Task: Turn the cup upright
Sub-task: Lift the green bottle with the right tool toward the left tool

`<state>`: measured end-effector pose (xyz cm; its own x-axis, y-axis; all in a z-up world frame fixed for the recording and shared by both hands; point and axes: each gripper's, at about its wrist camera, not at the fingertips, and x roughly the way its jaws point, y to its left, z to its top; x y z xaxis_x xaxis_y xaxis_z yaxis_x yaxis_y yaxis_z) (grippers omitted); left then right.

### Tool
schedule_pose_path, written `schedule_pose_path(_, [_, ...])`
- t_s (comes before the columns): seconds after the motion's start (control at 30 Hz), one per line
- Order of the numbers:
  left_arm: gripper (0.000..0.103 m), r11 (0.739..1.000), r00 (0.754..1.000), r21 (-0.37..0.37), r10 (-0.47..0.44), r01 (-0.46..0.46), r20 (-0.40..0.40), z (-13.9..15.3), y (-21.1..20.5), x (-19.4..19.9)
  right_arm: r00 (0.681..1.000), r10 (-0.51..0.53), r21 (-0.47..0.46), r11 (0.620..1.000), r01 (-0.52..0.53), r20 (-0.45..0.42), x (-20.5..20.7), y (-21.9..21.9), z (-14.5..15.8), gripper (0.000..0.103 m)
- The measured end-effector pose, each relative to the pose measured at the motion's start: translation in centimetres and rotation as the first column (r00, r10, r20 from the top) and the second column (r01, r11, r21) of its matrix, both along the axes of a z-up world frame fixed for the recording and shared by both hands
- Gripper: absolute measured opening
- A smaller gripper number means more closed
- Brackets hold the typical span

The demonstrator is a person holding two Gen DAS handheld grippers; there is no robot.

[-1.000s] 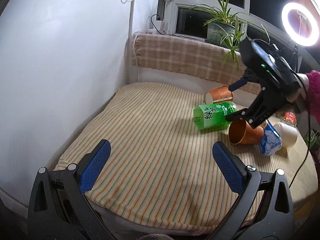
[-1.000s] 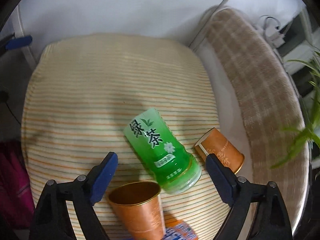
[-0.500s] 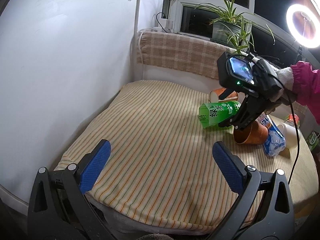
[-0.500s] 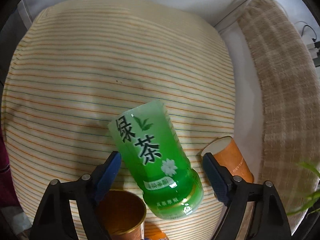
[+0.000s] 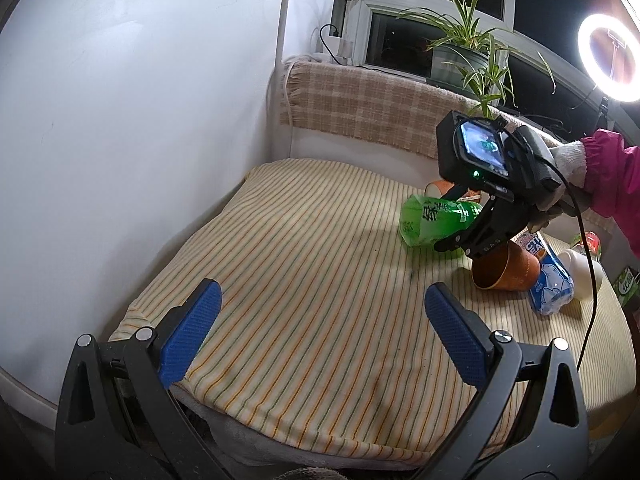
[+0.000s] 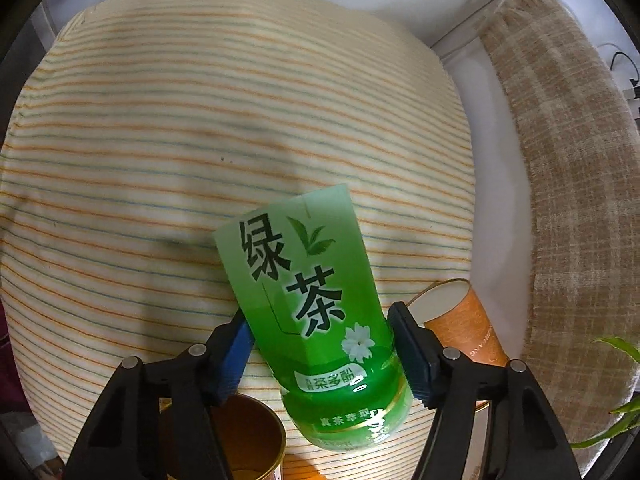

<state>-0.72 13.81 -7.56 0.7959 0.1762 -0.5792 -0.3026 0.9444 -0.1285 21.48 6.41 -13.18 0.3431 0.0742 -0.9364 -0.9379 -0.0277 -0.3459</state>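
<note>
A green tea cup [image 6: 304, 280] lies on its side on the striped cushion [image 6: 160, 140]. My right gripper [image 6: 320, 340] straddles the cup near its ringed end, with a blue pad pressed against each side, so it is shut on it. In the left wrist view the same green cup [image 5: 428, 220] lies at the cushion's far right with the right gripper [image 5: 448, 224] over it, held by a gloved hand in a pink sleeve [image 5: 612, 176]. My left gripper [image 5: 322, 300] hovers open over the cushion's near edge, holding nothing.
A copper cup [image 5: 504, 268] lies on its side just right of the green one. An orange paper cup [image 6: 460, 320] lies behind it. A blue packet [image 5: 552, 284] and a white cup [image 5: 580, 272] sit further right. A white wall [image 5: 120, 120] borders the left.
The right gripper moved forward over the green cup and its fingers narrowed from wide apart onto the cup's sides. The left gripper stayed about where it was.
</note>
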Motion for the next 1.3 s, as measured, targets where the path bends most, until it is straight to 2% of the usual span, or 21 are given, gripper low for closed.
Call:
schedule_pose_path(0.23, [0.103, 1.000, 1.000, 0.002, 0.000, -0.001, 0.015, 0.3, -0.2, -0.5, 0.998, -0.054, 0.130, 0.990, 0.055, -0.011, -0.4, 0.3, 2.8, 0.065])
schedule_pose_path(0.4, [0.103, 1.000, 1.000, 0.004, -0.003, 0.003, 0.028, 0.6, -0.4, -1.1, 0.995, -0.095, 0.260, 0.960, 0.103, -0.043, -1.5, 0.0, 5.9, 0.065])
schedule_pose_path(0.6, [0.103, 1.000, 0.999, 0.007, -0.018, 0.018, 0.047, 1.2, -0.9, -1.7, 0.980, -0.171, 0.428, 0.881, 0.199, -0.104, -4.3, -2.4, 10.1, 0.065])
schedule_pose_path(0.73, [0.103, 0.999, 0.997, 0.006, -0.041, 0.041, 0.061, 1.5, -1.6, -2.0, 0.947, -0.271, 0.503, 0.803, 0.320, -0.171, -5.2, -5.4, 11.7, 0.065])
schedule_pose_path(0.83, [0.103, 0.998, 0.996, 0.003, -0.062, 0.062, 0.070, 1.7, -2.2, -2.1, 0.900, -0.363, 0.538, 0.721, 0.436, -0.243, -5.8, -8.5, 12.4, 0.065])
schedule_pose_path(0.93, [0.103, 0.996, 0.993, 0.004, -0.092, 0.092, 0.075, 1.8, -3.1, -2.0, 0.829, -0.458, 0.550, 0.622, 0.557, -0.321, -6.1, -11.8, 12.6, 0.065])
schedule_pose_path(1.07, [0.103, 0.991, 0.988, 0.003, -0.131, 0.131, 0.079, 1.9, -4.5, -1.7, 0.716, -0.555, 0.549, 0.472, 0.690, -0.423, -7.3, -16.5, 12.8, 0.065])
schedule_pose_path(1.23, [0.103, 0.983, 0.980, 0.004, -0.182, 0.183, 0.084, 2.0, -6.6, -1.2, 0.554, -0.608, 0.505, 0.274, 0.819, -0.569, -9.0, -22.7, 11.8, 0.065])
schedule_pose_path(1.3, [0.103, 0.980, 0.976, 0.006, -0.199, 0.199, 0.085, 2.0, -7.3, -1.3, 0.503, -0.621, 0.484, 0.217, 0.847, -0.601, -9.6, -24.6, 11.0, 0.065])
